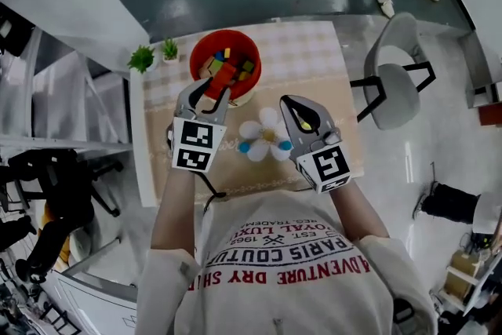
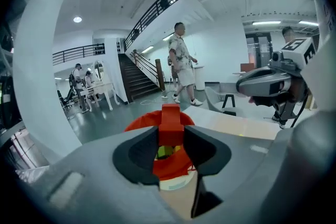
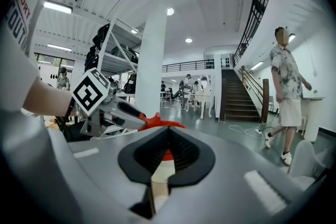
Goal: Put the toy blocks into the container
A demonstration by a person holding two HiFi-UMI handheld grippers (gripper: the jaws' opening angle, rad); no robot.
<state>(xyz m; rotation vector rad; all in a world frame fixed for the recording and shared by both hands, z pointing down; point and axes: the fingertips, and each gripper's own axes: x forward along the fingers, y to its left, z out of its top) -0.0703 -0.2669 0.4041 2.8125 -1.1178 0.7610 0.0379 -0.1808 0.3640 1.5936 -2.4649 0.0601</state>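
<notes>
A red bucket (image 1: pixel 205 49) with several coloured blocks inside stands at the far side of the table. My left gripper (image 1: pixel 216 87) hovers at the bucket's near rim, shut on a red block (image 1: pixel 223 77). In the left gripper view the red block (image 2: pixel 171 119) stands upright between the pads, and the bucket (image 2: pixel 140 122) lies right behind and below my left gripper (image 2: pixel 171 136). My right gripper (image 1: pixel 301 117) is raised over the table's right side. Its jaws are shut with nothing between them. The right gripper view shows my right gripper (image 3: pixel 167 138) with the bucket (image 3: pixel 167 155) beyond it.
A white flower-shaped tray (image 1: pixel 265 134) with blue pieces (image 1: pixel 245 147) lies on the table between the grippers. Two small green plants (image 1: pixel 143 57) stand at the table's far left corner. A grey chair (image 1: pixel 396 74) is to the right. People walk in the hall (image 2: pixel 181 63).
</notes>
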